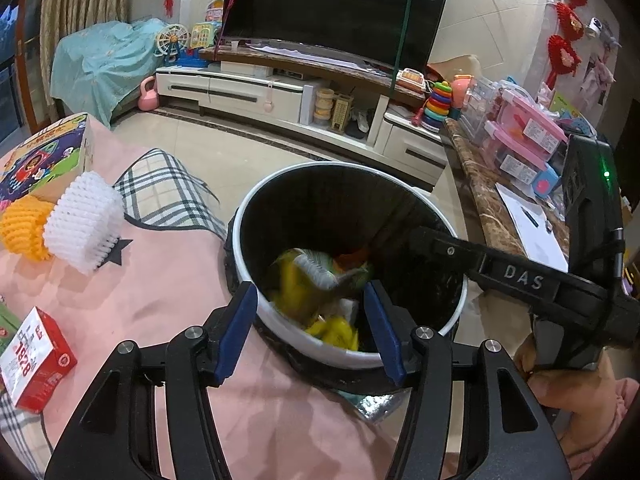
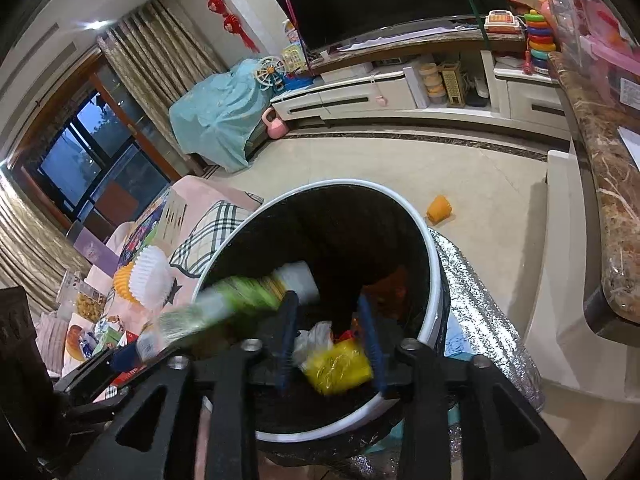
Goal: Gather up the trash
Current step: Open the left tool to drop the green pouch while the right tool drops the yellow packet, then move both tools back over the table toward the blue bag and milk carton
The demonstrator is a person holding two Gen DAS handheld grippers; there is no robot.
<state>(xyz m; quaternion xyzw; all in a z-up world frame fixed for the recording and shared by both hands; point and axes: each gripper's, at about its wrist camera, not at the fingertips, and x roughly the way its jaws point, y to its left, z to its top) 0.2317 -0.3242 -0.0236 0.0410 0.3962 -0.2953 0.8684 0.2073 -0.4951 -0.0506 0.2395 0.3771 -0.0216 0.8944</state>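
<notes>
Both claws over bin (image 1: 452,312) beside pink cloth (image 1: 160,304). Left gripper (image 1: 312,320) spread, empty. Right gripper (image 2: 330,336) spread, nothing pinched; blurred green wrapper (image 2: 224,308) apparently falling in. Yellow scraps (image 2: 336,368) already inside. Left on cloth: white foam net (image 1: 86,222), orange net (image 1: 24,228), red box (image 1: 36,360) near its left edge. Roughly midway.

We read two things only — the raised letters "DAS" on the right gripper's (image 1: 424,236) black arm, and the white digits "1828" on the red carton (image 1: 34,360) lying on the pink cloth (image 1: 160,280).
</notes>
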